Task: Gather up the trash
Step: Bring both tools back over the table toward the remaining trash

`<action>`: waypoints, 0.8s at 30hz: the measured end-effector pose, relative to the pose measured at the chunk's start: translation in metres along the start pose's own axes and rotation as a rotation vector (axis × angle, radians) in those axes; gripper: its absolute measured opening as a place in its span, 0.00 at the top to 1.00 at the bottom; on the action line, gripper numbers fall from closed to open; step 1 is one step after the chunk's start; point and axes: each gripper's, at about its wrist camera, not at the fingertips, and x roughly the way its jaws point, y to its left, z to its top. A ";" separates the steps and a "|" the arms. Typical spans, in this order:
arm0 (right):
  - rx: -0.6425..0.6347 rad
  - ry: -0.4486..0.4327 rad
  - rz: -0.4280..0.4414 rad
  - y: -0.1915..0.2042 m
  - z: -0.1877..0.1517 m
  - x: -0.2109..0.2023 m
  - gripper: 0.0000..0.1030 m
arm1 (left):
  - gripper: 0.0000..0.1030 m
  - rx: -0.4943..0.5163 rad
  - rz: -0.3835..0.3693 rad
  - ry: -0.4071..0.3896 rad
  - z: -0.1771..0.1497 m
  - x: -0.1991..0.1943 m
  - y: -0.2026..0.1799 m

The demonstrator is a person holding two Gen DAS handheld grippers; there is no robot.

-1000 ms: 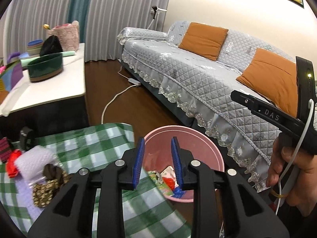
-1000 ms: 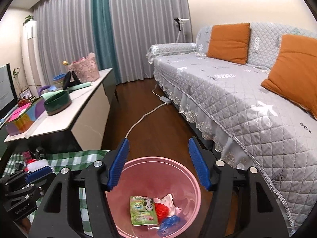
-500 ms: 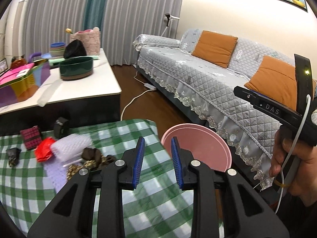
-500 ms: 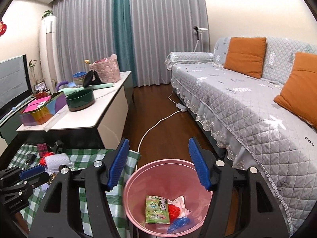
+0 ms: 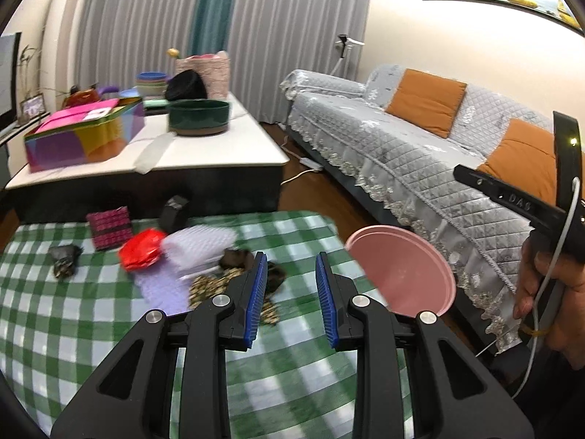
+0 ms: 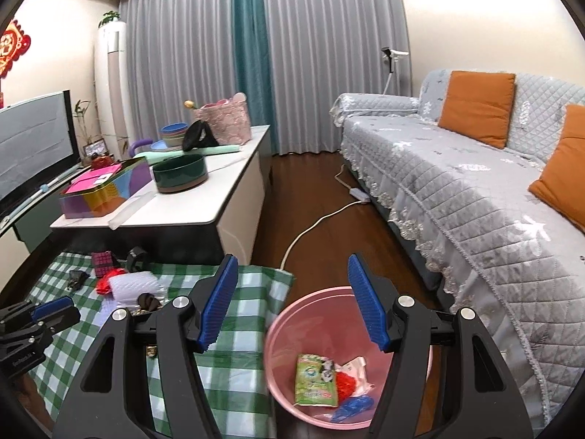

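Observation:
A pink bin (image 6: 343,358) stands on the floor at the right of the green checked table (image 5: 73,329); it holds a green packet (image 6: 314,380), red and blue wrappers. It shows in the left wrist view (image 5: 402,270) too. On the cloth lie a red wrapper (image 5: 140,248), a white bubble-wrap bag (image 5: 199,245), dark crumpled scraps (image 5: 237,258), a leopard-print wrapper (image 5: 212,285) and a dark scrap (image 5: 64,259). My left gripper (image 5: 289,292) is open and empty above the cloth, close to the leopard wrapper. My right gripper (image 6: 292,303) is open and empty above the bin.
A magenta checked block (image 5: 109,226) and a black box (image 5: 173,212) sit at the cloth's far edge. A white low table (image 5: 204,153) with a colourful box and green bowl stands behind. A grey sofa (image 5: 420,153) runs along the right. A white cable (image 6: 314,226) lies on the floor.
My left gripper has swung left and back from over the bin to above the trash on the cloth. My right gripper has risen and pulled back a little above the bin.

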 end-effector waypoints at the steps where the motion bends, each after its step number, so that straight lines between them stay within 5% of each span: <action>1: -0.008 0.006 0.008 0.005 -0.001 0.002 0.39 | 0.74 -0.009 0.007 0.002 -0.003 -0.001 0.005; 24: -0.114 0.135 0.229 0.115 -0.023 0.068 0.39 | 0.74 -0.165 0.255 0.039 -0.037 0.014 0.126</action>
